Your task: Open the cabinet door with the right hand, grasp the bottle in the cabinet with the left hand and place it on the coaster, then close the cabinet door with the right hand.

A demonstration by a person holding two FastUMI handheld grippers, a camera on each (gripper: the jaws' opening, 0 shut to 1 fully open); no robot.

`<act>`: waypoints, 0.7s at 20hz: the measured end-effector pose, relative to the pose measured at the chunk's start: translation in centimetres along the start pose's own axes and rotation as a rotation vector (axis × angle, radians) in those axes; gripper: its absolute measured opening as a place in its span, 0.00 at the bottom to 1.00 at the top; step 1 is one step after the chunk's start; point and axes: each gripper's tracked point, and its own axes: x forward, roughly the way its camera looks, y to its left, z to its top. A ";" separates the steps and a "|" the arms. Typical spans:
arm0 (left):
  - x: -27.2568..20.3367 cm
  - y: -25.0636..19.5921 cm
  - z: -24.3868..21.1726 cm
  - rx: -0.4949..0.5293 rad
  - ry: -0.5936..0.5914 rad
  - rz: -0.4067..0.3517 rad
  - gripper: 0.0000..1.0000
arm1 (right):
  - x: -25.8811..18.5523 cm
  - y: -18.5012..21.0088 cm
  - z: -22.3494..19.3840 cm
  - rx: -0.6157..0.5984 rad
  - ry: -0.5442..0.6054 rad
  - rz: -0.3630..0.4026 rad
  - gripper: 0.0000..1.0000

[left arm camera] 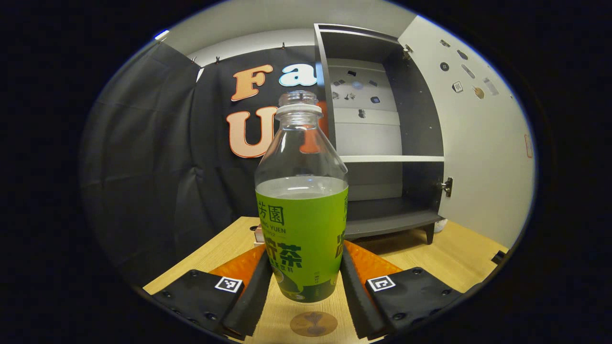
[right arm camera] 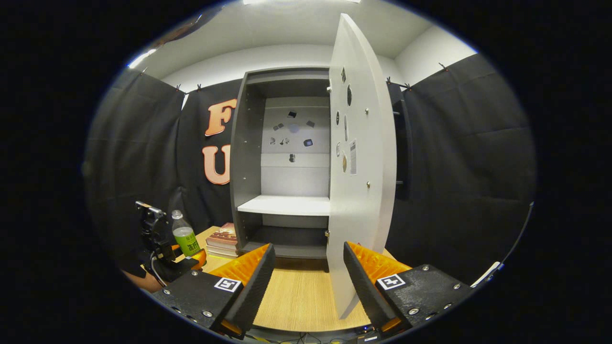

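A clear bottle [left arm camera: 301, 200] with a green label and no cap stands upright between the fingers of my left gripper [left arm camera: 304, 251], which is shut on its lower part. A round brown coaster [left arm camera: 313, 324] lies on the wooden table [left arm camera: 449, 258] just below and in front of the bottle's base. The grey cabinet [left arm camera: 382, 157] stands open behind, its shelves bare, its white door [right arm camera: 358, 191] swung wide. My right gripper [right arm camera: 308, 248] is open in front of the cabinet [right arm camera: 287, 205], the door's free edge close by its right finger. The left gripper [right arm camera: 162, 248] holds the bottle [right arm camera: 184, 236] at the far left.
A small stack of books [right arm camera: 222, 239] lies on the table [right arm camera: 296, 296] against the cabinet's left side. Black cloth walls close the booth left and right. A person's arm [right arm camera: 143, 282] shows behind the left gripper.
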 end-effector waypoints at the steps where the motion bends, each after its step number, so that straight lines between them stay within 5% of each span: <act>1: 0.1 -0.3 -0.9 0.011 0.001 0.001 0.78 | 0.2 0.2 -0.1 0.002 0.008 0.002 0.88; 5: -0.1 -0.9 -4.4 0.082 -0.007 0.009 0.80 | 1.1 1.2 -0.6 0.004 0.044 0.032 0.88; 14: -0.4 -1.0 -10.3 0.030 0.044 0.014 0.80 | 2.1 4.0 -1.5 -0.059 0.085 0.103 0.88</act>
